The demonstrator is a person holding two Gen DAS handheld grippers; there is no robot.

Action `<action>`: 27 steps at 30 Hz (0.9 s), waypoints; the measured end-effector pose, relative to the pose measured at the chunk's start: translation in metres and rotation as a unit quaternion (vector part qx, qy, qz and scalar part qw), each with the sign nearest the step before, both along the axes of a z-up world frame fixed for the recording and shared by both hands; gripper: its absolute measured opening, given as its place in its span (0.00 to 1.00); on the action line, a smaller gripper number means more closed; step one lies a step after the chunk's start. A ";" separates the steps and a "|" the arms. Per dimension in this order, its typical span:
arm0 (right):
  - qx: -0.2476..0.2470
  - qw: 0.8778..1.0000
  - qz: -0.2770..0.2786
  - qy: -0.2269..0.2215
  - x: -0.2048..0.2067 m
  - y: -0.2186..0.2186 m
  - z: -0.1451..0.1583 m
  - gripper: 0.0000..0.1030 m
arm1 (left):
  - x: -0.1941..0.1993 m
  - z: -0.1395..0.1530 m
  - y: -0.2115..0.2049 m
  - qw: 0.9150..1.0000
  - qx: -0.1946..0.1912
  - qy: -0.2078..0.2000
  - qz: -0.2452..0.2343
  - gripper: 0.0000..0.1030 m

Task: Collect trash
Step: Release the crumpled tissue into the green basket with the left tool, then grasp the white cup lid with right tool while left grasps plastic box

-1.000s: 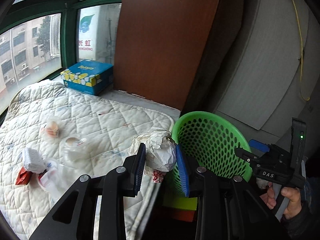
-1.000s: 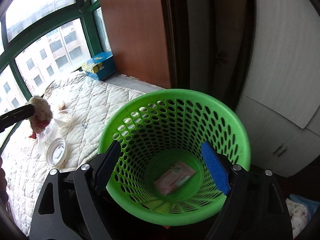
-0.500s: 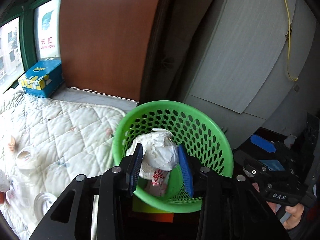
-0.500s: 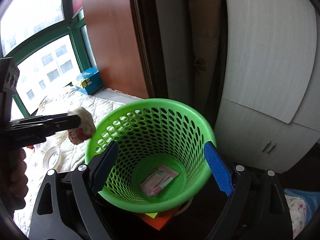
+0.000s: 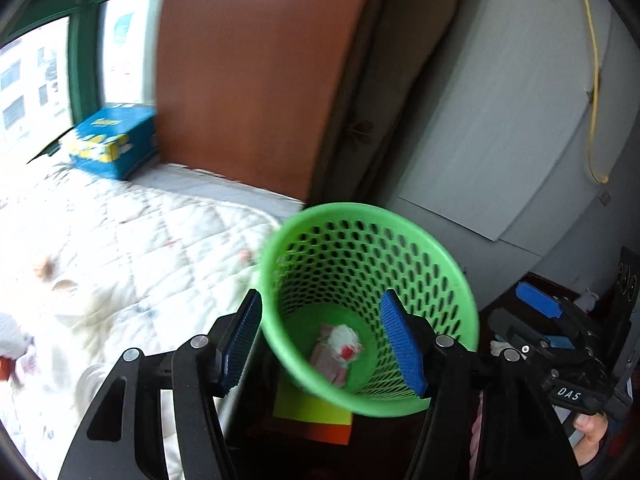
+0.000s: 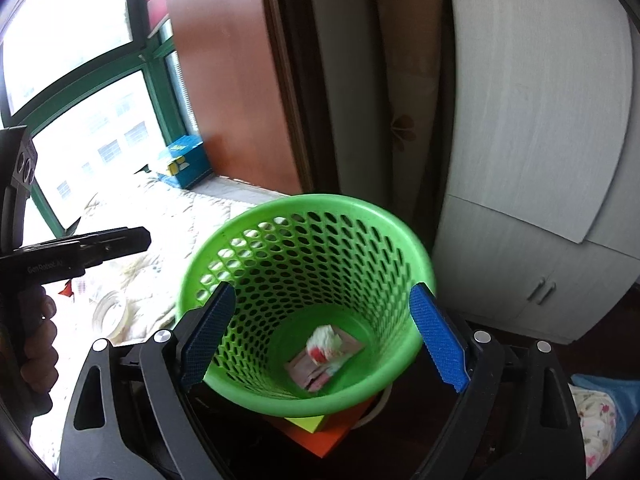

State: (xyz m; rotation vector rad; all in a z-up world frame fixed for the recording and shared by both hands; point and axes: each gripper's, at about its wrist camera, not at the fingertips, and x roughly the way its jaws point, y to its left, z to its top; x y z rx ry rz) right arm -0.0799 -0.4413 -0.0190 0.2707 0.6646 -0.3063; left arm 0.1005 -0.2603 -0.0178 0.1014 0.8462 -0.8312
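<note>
Both grippers sit open: left gripper, jaws just spread, empty; crumpled wrapper lies inside green basket, right gripper wide too.

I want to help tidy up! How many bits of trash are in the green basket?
2. A crumpled white wad with red marks lies on the bottom of the green basket, resting on a flat pinkish packet. More could be hidden underneath.
</note>
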 end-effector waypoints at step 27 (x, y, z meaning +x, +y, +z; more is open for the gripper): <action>0.014 0.974 0.224 0.034 0.108 0.174 -0.025 0.88 | 0.057 -0.012 0.255 0.964 0.017 0.007 0.265 0.61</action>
